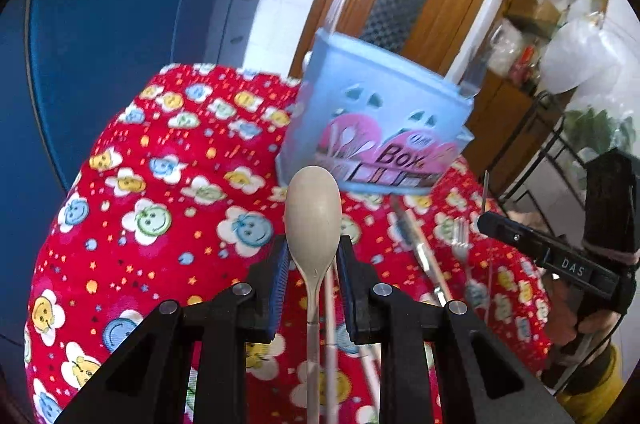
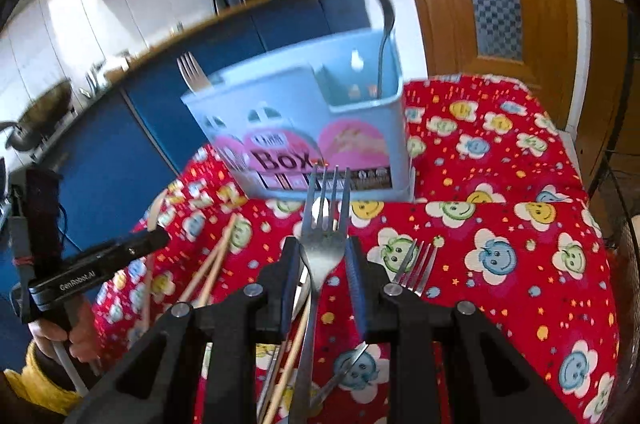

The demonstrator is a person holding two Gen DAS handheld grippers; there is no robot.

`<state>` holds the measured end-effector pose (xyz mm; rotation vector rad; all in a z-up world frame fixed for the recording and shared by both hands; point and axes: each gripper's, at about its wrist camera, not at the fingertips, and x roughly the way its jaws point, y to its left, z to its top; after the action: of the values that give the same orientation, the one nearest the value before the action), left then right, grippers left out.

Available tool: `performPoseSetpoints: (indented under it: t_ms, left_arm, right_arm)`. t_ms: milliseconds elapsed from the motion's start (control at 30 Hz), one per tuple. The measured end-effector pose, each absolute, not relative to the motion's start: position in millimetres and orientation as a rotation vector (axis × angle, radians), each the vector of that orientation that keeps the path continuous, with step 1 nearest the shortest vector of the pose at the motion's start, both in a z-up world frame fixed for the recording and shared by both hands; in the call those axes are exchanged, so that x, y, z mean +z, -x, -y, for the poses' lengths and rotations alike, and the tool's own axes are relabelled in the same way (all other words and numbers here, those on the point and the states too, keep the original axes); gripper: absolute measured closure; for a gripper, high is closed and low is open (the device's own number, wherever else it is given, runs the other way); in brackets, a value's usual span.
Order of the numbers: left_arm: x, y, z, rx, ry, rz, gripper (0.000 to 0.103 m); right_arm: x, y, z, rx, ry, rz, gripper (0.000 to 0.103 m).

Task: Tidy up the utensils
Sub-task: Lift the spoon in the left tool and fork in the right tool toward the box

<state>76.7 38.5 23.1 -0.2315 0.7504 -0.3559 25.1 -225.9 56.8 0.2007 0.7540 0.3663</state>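
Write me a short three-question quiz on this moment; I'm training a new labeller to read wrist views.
1. True or false: the left tongs hold a metal knife.
2. What do the right tongs hold? A) chopsticks B) a fork C) a ladle
3. Fill in: the word printed on the blue holder is ____.

Key:
1. False. They are shut on a wooden spoon, bowl end forward.
2. B. The fork sits between the pads, tines pointing toward the holder; another fork and chopsticks lie on the red cloth.
3. Box.
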Motion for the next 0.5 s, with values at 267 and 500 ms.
performPoseSetpoints:
  t_ms: [267,500]
  left_arm:
    - [47,-60,-35,-0.386,0.249,-0.652,0.079]
    - [65,-54,-35,-0.395,0.255,-0.595,0.079]
  right_arm:
    - [83,0,226,0.35,-0.222,-0.602,0.077]
    - [107,6,229,0.326,-0.213,-0.514,0.077]
